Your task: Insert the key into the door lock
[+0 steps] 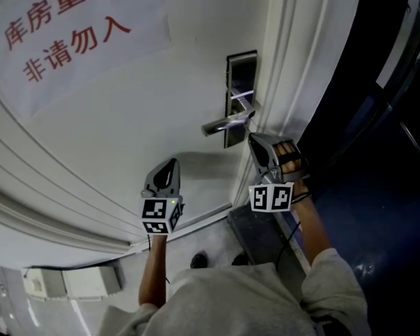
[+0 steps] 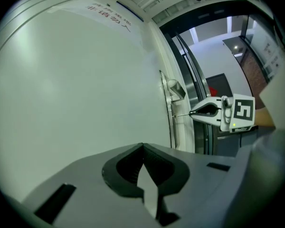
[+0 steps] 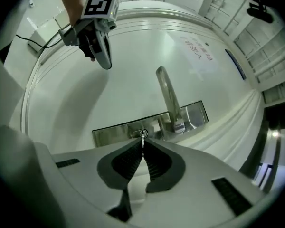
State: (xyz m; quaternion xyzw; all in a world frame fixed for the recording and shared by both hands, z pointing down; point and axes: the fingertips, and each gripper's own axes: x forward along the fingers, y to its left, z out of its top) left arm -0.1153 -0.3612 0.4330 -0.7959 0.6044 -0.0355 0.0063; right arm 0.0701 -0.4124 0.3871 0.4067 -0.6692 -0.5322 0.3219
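**A:** Started with the head view?

**B:** Found the right gripper up against the lock plate, just below the handle. Found the left gripper well apart from it, lower on the door.

**A:** And the left gripper view?

**B:** Showed its own jaws pressed together on nothing. Also picked out a thin key bridging from the other gripper to the lock.

**A:** Then the right gripper view?

**B:** Had those jaws clenched on the key, with the blade meeting the keyhole in the plate. Couldn't tell how deep.

**A:** So how far along?

**B:** Judged the key as gripped, lined up, and with its tip at or just inside the slot. Probably left only the push fully home.
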